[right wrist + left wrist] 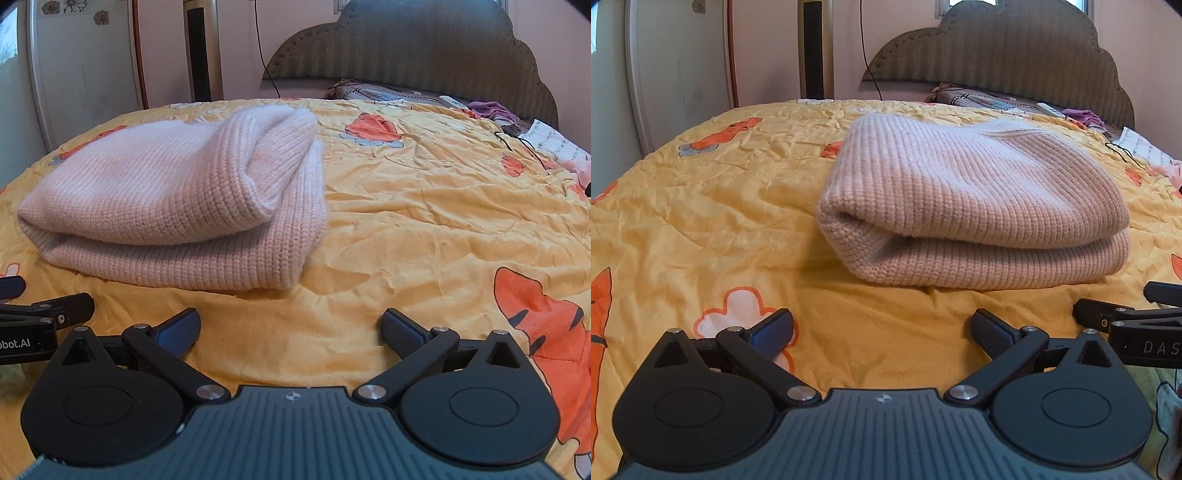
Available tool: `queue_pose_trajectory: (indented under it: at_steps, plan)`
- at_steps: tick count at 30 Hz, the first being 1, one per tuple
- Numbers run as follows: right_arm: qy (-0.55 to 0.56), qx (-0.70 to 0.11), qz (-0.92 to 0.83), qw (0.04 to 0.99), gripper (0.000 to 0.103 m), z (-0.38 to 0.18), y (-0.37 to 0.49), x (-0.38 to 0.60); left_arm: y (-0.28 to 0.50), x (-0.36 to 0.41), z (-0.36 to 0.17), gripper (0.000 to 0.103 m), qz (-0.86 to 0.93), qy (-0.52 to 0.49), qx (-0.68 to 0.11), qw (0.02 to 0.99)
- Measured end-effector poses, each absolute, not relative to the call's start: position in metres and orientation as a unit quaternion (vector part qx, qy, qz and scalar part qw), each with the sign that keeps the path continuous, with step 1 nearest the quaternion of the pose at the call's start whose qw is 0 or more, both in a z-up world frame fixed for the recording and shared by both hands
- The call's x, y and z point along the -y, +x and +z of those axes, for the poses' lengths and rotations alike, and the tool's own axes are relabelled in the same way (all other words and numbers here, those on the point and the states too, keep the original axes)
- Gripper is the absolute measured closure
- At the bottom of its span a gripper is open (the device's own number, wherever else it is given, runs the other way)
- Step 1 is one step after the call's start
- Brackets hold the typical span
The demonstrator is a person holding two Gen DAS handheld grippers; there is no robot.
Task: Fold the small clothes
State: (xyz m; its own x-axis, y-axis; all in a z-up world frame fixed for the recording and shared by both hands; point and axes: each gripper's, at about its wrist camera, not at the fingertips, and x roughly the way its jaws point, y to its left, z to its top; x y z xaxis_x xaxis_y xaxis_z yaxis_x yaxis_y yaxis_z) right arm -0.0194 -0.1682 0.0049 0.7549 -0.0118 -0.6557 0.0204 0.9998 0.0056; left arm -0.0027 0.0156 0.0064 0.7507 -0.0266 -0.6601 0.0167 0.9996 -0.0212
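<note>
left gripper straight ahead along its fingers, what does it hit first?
Probably the folded pink knit sweater: it lies ahead of the open left gripper, with only bare yellow quilt between. Depth is unclear.

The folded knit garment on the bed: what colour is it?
Pale pink, in a ribbed knit, lying on the yellow quilt. The left wrist view shows it best.
</note>
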Motion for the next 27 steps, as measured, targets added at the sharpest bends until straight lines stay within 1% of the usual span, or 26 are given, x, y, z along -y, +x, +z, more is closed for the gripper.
queue_pose_trajectory:
  at_steps: [27]
  plan:
    - [0.007,-0.348,-0.008,0.937,0.001,0.0046,-0.0175,0.1671,-0.0002,-0.0156,0.0087,0.0,-0.014,-0.01,-0.351,0.936]
